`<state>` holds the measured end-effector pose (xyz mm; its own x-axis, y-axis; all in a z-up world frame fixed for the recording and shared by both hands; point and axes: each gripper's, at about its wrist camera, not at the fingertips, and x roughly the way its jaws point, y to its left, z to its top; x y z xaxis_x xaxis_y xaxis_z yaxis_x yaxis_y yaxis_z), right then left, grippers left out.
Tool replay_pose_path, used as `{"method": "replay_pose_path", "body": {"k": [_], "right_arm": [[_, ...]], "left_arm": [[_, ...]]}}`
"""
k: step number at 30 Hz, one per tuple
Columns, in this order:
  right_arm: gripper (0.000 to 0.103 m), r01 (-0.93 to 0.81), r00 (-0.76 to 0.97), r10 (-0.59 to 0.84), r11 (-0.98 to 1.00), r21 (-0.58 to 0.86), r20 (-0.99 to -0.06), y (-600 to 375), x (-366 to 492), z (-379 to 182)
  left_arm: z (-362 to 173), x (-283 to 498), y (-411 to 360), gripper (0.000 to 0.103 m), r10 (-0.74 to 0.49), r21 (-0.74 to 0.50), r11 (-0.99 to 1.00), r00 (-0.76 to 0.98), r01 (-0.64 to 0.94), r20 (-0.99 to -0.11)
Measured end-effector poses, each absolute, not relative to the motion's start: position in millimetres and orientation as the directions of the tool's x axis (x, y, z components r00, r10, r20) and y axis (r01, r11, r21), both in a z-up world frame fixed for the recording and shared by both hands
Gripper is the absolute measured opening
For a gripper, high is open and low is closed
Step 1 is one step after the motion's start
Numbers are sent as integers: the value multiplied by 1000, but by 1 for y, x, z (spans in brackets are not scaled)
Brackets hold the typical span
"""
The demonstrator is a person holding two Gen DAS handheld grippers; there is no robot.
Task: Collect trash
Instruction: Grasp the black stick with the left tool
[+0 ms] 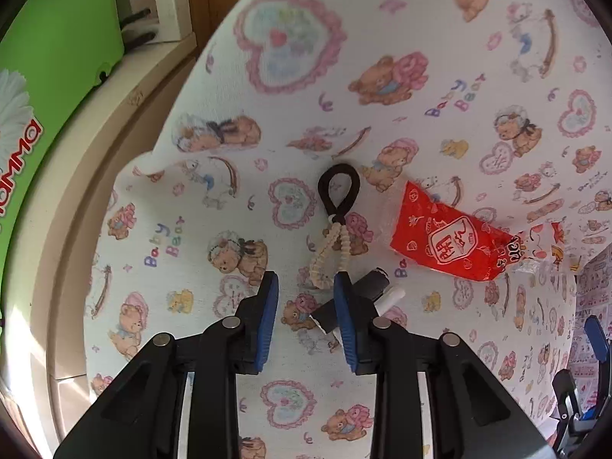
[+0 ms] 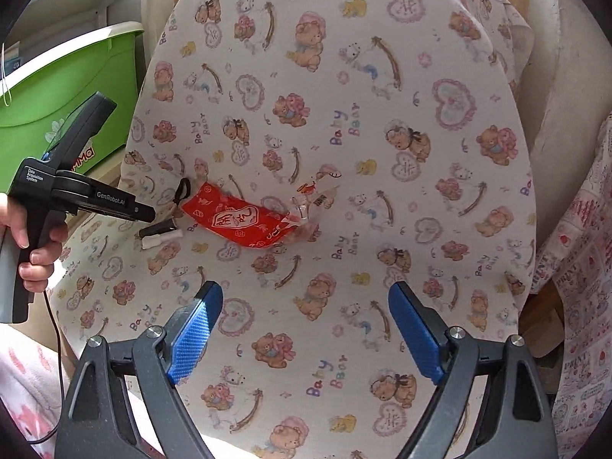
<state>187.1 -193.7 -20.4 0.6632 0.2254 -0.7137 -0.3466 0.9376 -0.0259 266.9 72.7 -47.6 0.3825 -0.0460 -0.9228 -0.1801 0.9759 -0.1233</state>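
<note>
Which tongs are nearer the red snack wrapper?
Left. The left tongs hang just beside the red snack wrapper, over the small black-and-white scrap next to it. The right tongs hover open, well short of it, above the bear-print cloth.

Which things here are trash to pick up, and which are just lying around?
Trash:
red wrapper
clear torn wrapper
small black and white scrap, probably

Just lying around:
black hair loop with beaded strap
teddy-bear cloth
green box
</note>
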Motion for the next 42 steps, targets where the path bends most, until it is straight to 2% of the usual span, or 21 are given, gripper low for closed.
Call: {"method": "replay_pose_path", "body": {"k": [5,7,9,11,17,20,21,23,28,31,32,36,42], "right_arm": [[90,-339,659,219,941,-24,-720,-192,189,-23],[90,-329,653,215,944,-17,-726,-194,191,-24],[90,-317,648,210,948,-9,-732,-197,193,-26],[90,-306,644,203,952,-5,-738,-200,194,-28],[90,-283,641,183,959,-8,-746,-207,196,-30],[90,-274,634,173,962,-10,-753,-210,196,-32],[90,-270,633,170,963,-10,-756,-210,197,-33],[90,-269,630,168,963,-10,-758,-211,197,-34],[90,-278,635,161,960,-29,-755,-209,197,-33],[90,-282,638,164,959,-30,-752,-208,196,-32],[90,-282,639,165,959,-29,-752,-208,196,-32],[90,-274,642,168,962,-19,-748,-208,199,-30],[90,-234,660,169,972,14,-732,-210,212,-26]], "left_arm": [[-55,268,74,27,-37,-117,975,382,-188,-923],[-55,267,74,31,-52,-128,977,388,-173,-920],[-56,266,70,43,-85,-154,976,391,-151,-917],[-56,264,67,48,-125,-188,974,394,-126,-911],[-59,262,52,48,-110,-149,986,385,-71,-916],[-59,264,41,45,-143,-178,982,380,-57,-914],[-60,264,37,38,-155,-186,982,375,-47,-914],[-61,265,31,30,-183,-205,978,363,-23,-914],[-61,259,6,29,-221,-238,971,340,-9,-914],[-61,253,2,10,-237,-257,966,340,-15,-910],[-61,253,1,8,-239,-263,965,351,-22,-906],[-47,243,2,7,-208,-239,971,420,-20,-883],[-39,258,-5,8,-95,-112,994,488,-5,-868]]}}
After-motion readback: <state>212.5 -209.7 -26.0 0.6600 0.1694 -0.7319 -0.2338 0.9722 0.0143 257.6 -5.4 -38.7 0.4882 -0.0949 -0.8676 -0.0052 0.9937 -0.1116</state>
